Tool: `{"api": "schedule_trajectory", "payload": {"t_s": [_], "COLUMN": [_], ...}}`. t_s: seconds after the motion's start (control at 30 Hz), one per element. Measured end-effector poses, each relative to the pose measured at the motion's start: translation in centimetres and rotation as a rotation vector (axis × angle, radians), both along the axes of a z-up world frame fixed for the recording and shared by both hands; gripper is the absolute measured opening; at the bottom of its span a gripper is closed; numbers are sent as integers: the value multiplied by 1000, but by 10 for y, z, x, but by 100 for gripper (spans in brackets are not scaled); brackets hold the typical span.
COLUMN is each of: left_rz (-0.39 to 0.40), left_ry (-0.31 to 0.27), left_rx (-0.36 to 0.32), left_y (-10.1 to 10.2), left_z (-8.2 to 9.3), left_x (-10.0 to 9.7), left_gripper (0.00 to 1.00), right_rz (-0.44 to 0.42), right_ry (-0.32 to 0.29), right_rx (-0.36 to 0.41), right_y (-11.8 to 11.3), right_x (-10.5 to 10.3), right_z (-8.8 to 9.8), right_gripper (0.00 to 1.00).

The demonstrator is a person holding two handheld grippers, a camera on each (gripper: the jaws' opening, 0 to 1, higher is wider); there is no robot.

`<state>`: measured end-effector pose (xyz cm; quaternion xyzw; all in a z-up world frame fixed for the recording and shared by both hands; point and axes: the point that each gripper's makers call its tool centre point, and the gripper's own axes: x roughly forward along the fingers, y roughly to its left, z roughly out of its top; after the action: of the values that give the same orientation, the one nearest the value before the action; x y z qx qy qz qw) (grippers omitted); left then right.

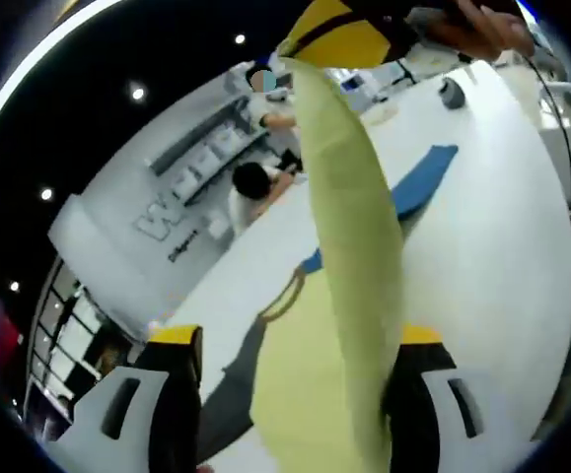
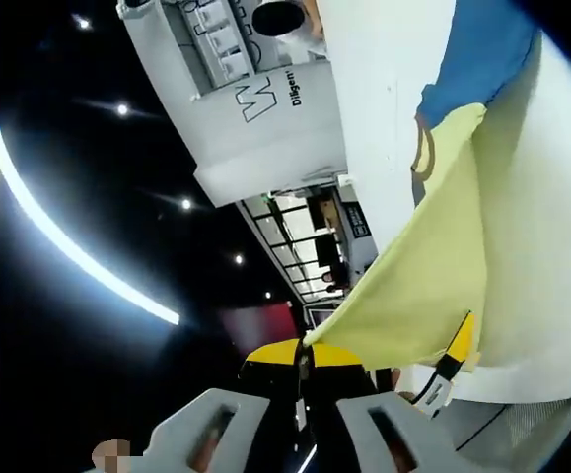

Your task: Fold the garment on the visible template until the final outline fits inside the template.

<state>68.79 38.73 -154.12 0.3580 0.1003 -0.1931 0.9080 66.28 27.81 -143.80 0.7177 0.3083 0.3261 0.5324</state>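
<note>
A pale yellow-green garment [image 1: 349,246] rises off the white table [image 1: 502,256] as a long taut fold. It passes between the wide-apart jaws of my left gripper [image 1: 300,340], which is open around it. At the top, my right gripper [image 1: 339,30] pinches the fold's upper end. In the right gripper view, the yellow-tipped right gripper [image 2: 305,357] is shut on a corner of the garment [image 2: 428,266]. The blue template [image 1: 425,177] lies flat on the table, partly covered by the garment. It shows again as the blue template [image 2: 487,54] beyond the garment's neckline.
A person's hand [image 1: 477,28] holds the right gripper. A small grey object [image 1: 451,92] sits at the table's far end. Beyond the table, a dark-haired person [image 1: 255,182] sits by a white counter [image 1: 157,222] with lettering. A yellow-and-black piece [image 2: 455,353] shows beside the garment's lower edge.
</note>
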Motion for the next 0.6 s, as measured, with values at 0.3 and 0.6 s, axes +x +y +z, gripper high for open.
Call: {"api": "schedule_trajectory", "payload": {"t_s": [0.3,0.6], "left_rz": [94,144], "left_ry": [1,-21], "left_rx": [-94,-166], "left_y": [40,90], "left_z": [13,34], "left_x": [4,-6], "left_gripper": [67,65], "right_rz": [-11,-24], "right_ry": [-8,-6], "right_rx": [14,20], "right_y": [-5,-11], "right_x": [4,4], "right_z": [3,2], "right_gripper": [0,0]}}
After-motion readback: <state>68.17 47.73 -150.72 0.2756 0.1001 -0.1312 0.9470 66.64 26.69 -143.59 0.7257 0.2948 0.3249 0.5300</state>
